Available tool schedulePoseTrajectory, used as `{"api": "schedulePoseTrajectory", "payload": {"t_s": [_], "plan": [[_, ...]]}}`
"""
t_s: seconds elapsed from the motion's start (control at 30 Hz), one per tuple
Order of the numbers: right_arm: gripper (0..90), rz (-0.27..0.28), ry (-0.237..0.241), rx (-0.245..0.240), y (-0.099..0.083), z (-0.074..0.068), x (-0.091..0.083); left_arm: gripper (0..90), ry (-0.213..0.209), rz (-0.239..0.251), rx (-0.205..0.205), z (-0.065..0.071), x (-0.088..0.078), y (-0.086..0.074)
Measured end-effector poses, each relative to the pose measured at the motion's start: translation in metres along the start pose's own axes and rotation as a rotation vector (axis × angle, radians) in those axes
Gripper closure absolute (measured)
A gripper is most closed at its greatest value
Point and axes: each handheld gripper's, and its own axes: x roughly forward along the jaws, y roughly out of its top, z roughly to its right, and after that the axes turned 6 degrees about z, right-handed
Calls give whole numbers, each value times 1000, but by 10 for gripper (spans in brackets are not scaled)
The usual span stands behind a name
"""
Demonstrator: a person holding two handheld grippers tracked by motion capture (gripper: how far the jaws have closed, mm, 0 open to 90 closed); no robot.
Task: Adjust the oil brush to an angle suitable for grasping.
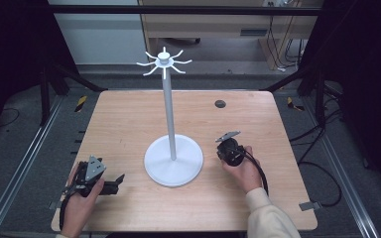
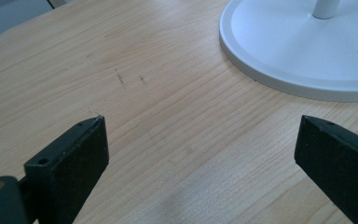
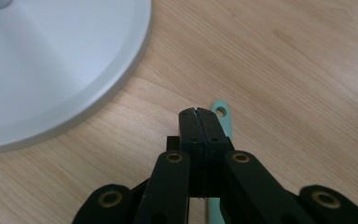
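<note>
The right claw [image 3: 199, 111] is pressed fully together above a mint green strip [image 3: 223, 116] that its jaws largely hide, while the left claw [image 2: 200, 140] gapes wide over bare desk [image 2: 168, 107].

The right tool [image 3: 199, 112] hides most of the mint-green strip [image 3: 223, 114].

Left tongs [image 2: 200, 149] rest level with jaws wide apart; right tongs [image 3: 199, 112] point down, closed.
</note>
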Motion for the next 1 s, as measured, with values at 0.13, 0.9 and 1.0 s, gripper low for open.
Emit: {"api": "schedulePoseTrajectory", "payload": {"t_s": [0.13,0.9,1.0], "plan": [[900,-23,-8,-1,-1,1,5,25,-1,0,0,0,0,0],[900,-99,-88,18,-4,7,12,25,-7,-2,2,1,1,0],[900,-104,-116,36,-5,11,11,25,-5,-3,5,2,1,0]]}}
